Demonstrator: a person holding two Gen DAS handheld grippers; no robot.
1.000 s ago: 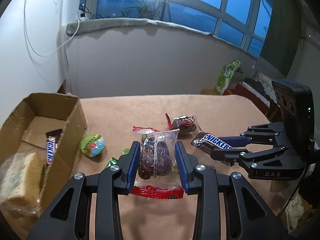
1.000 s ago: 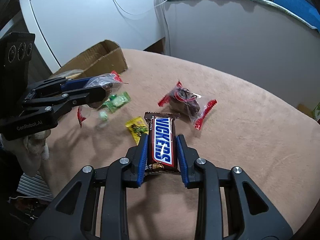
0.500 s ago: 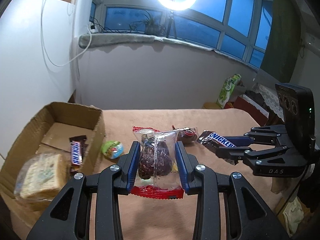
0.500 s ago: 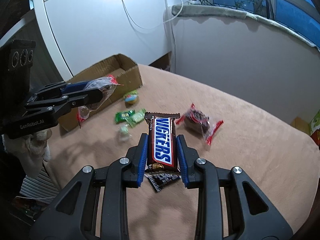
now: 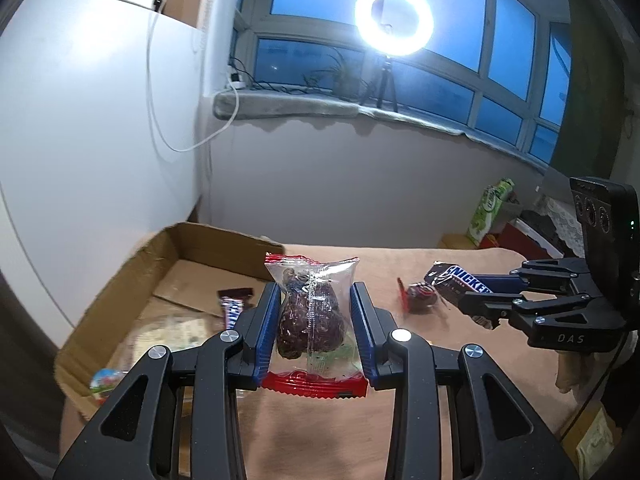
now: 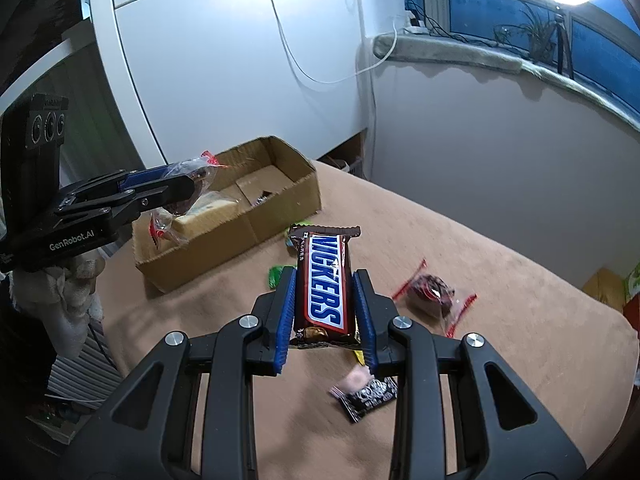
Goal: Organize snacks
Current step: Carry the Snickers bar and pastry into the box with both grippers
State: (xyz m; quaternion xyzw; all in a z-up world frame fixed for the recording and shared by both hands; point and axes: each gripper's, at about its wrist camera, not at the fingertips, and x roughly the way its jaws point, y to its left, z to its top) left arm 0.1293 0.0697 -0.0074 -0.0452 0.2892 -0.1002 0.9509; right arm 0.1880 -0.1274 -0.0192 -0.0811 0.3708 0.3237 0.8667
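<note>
Left claw (image 5: 316,330) clamped on a clear snack packet (image 5: 311,320) with red crimped ends and a dark lump inside, long axis running along the fingers, held up off the surface. Right claw (image 6: 323,316) clamped on a Snickers bar (image 6: 325,284), also lengthwise between the blue pads, roughly half the bar poking out past the tips. Both items airborne.

Key relation: the cardboard box (image 5: 120,280) lies ahead and to the left of the left claw, open top facing up; in the right wrist view the left claw (image 6: 176,186) with its packet hangs over the box's near end, so the left side is clearly the nearer one to drop. The right claw sits farther out over the bench (image 6: 520,272), with the box (image 6: 280,204) ahead-left of it; the bar would have to travel left and forward to get there.

Box already holds a second Snickers (image 5: 232,308), a wrapped sandwich-like pack (image 6: 204,216) and, low at the near corner, a round colourful candy (image 5: 105,382).

Loose on the bench: another red-ended dark packet (image 6: 434,292), green wrappers (image 6: 276,274) near the box, a small black-and-white sachet (image 6: 366,394) just under the right claw.

Judgement: mid-carry, left drops first, right follows; several loose pieces left, so the job is partway.
</note>
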